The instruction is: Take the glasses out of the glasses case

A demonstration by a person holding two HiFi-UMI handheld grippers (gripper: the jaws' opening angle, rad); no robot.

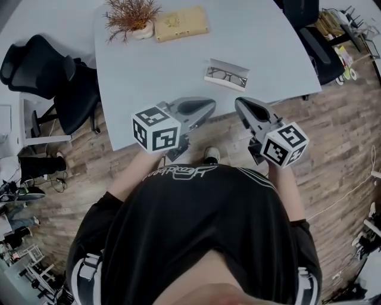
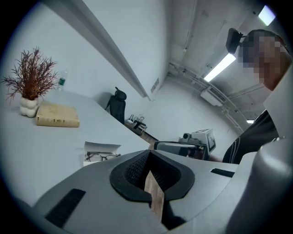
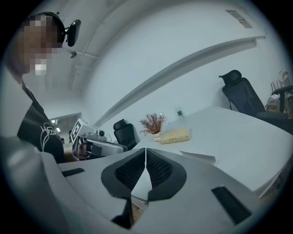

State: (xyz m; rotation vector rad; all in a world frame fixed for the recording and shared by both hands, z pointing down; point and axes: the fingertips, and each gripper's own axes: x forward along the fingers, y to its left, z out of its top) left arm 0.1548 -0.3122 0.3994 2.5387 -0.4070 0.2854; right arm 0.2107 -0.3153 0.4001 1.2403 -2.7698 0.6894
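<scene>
Standing at the near edge of a pale grey table (image 1: 178, 65), the person held both grippers over that edge. The left gripper (image 1: 209, 107) and right gripper (image 1: 240, 105) each had jaws pressed together, nothing between. The open glasses case (image 1: 229, 65) lay flat just beyond them, glasses (image 1: 226, 76) inside. A tan book (image 1: 181, 24) and dried plant (image 1: 132, 16) sat at the far edge. A black chair (image 1: 47, 71) stood on wood-plank flooring (image 1: 345, 131).

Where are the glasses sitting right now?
In the head view, the glasses lie in their open case on the grey table, right of centre, just beyond the right claw and nearer than the book.
</scene>
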